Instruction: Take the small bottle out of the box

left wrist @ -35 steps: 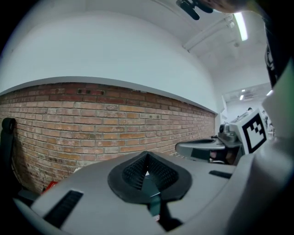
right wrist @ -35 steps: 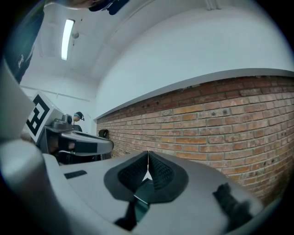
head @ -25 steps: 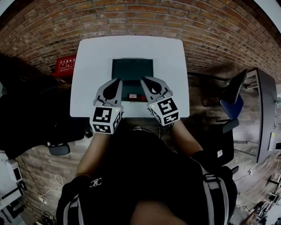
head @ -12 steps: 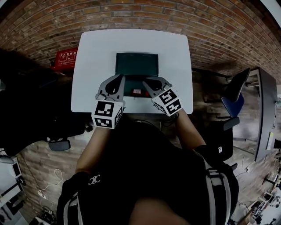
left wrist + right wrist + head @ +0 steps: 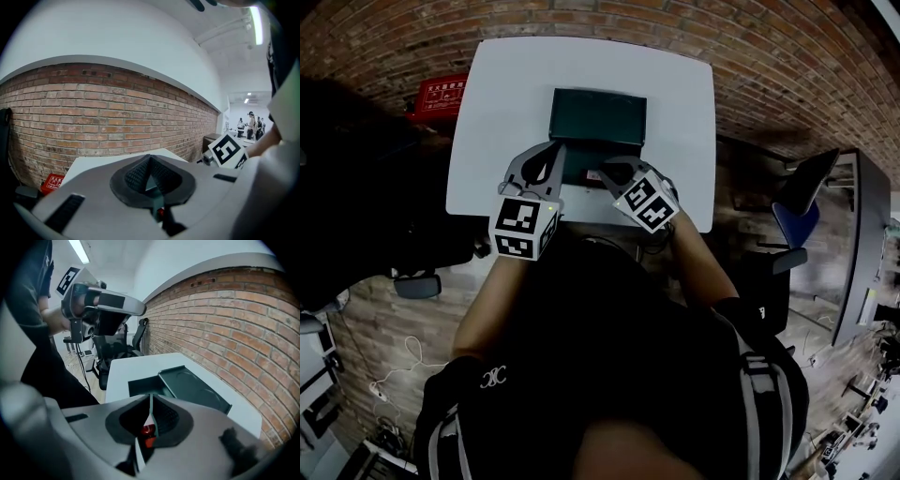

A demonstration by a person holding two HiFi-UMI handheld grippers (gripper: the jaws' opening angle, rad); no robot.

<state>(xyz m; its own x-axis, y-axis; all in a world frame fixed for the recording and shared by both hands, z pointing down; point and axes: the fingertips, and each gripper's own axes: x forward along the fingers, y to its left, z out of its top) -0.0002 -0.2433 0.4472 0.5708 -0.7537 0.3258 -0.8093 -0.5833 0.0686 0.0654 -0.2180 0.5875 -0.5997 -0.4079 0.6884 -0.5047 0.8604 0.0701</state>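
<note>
Head view: the right gripper (image 5: 606, 172) has dipped steeply toward the open dark box (image 5: 598, 117) beside the left gripper (image 5: 546, 159), both pairs of jaws pressed together and empty, while the small bottle (image 5: 148, 429), a red glimpse beneath the right jaws, apparently lies inside, so they likely must open first.

Forearms (image 5: 698, 272) stretched ahead, the person holds the left tongs (image 5: 551, 150) and right tongs (image 5: 603, 172) side by side, both tilted downward, tips leaning toward each other, jaws closed on each
</note>
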